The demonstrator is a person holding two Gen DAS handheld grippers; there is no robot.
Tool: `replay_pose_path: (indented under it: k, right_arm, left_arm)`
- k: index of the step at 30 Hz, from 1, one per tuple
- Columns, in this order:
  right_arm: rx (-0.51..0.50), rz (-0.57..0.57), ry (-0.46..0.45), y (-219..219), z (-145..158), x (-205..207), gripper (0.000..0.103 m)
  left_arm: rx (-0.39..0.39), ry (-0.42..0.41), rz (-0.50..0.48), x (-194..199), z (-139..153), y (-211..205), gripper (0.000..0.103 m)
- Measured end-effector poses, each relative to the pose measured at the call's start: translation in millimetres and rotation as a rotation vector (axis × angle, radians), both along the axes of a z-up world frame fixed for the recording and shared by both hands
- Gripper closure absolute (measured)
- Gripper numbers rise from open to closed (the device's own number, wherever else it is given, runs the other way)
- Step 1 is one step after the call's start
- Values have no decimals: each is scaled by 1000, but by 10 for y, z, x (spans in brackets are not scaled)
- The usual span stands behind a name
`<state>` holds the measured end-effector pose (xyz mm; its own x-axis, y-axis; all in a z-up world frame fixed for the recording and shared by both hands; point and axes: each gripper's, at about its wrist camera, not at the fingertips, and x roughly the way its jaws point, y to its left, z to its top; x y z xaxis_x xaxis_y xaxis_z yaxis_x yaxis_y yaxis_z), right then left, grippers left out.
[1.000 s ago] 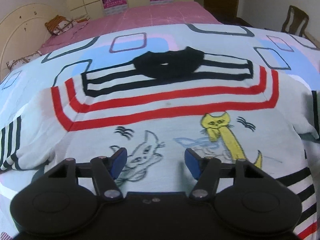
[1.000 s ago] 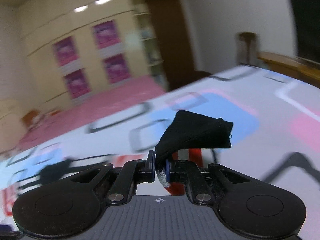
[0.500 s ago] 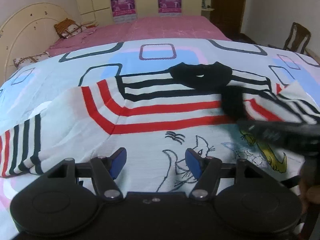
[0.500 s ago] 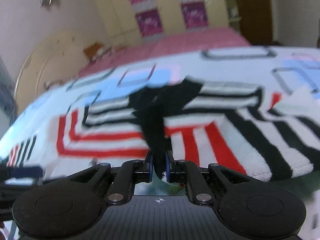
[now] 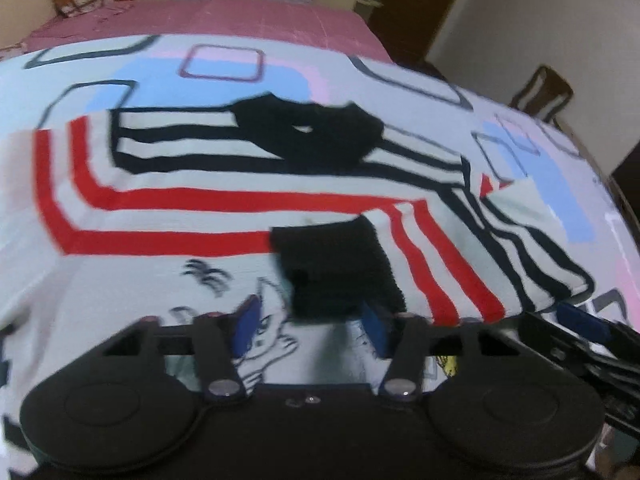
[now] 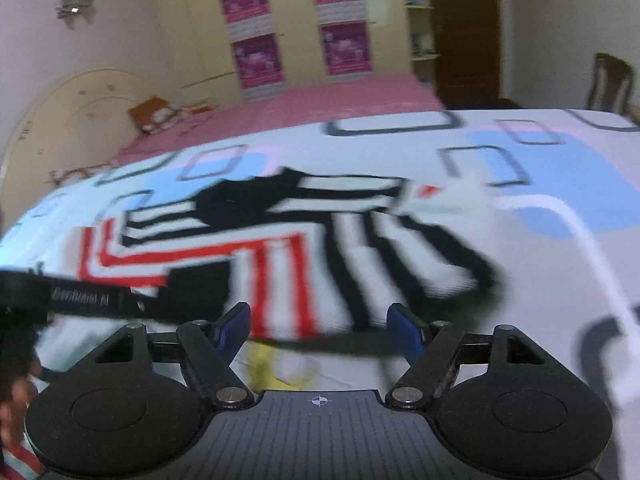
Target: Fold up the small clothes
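1. White sweater point(image 5: 224, 216) with red and black stripes lies flat on the bed cover point(image 5: 248, 68).
2. Its right sleeve point(image 5: 460, 256) is folded in, with the black cuff point(image 5: 336, 264) on the chest.
3. Left gripper point(image 5: 310, 330) is wide apart, holding nothing.
4. Right gripper point(image 6: 322, 328) is wide apart too, holding nothing.

Bedroom with cream walls. A cream wardrobe point(image 6: 280, 20) bearing purple posters point(image 6: 256, 56) fills the upper centre. Dark wooden door point(image 6: 464, 28) at upper right, wooden chair point(image 6: 610, 82) beside it, curved headboard point(image 6: 72, 120) at left.
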<state>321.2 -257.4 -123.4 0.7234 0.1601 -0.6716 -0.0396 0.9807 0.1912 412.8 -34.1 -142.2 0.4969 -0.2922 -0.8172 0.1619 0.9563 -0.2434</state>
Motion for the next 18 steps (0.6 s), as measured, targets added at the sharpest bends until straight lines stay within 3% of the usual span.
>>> replay_pose_path:
  k: [3,5,6,7,8,10,13,16,18]
  right_arm:
    - [-53,-72,20,-218,-86,-92,29]
    - [-58,-125,29,-366,-142,-94,29]
    - [-60,-146,28,-436,-165,-92,29]
    - [-66,-166,29,-486,-194,-66,29]
    - [-70,-177,32,-520,-224,-31,44]
    - [-62,-183,52,-573,-282,49,62]
    - [-42,-192,72,-617,-358,169,62]
    - [-42,-173,85,-584,-401,234,83]
    - [-53,-168,76,-568,-391,226,84]
  left_arm:
    - [2,-18,4,66,-89,-66,72]
    - [2,-31,17,91,-114,-76,82]
    - [-2,-41,20,96,-112,-72,92]
    - [-20,-53,22,95,-109,-58,94]
    - [-24,-54,26,98,-103,-51,94]
    - [-36,-74,38,91,-42,-29,95]
    - [-68,-129,69,53,169,81,95]
    - [-53,-194,112,3,381,294,95]
    - [-39,-205,156,-18,440,469,95]
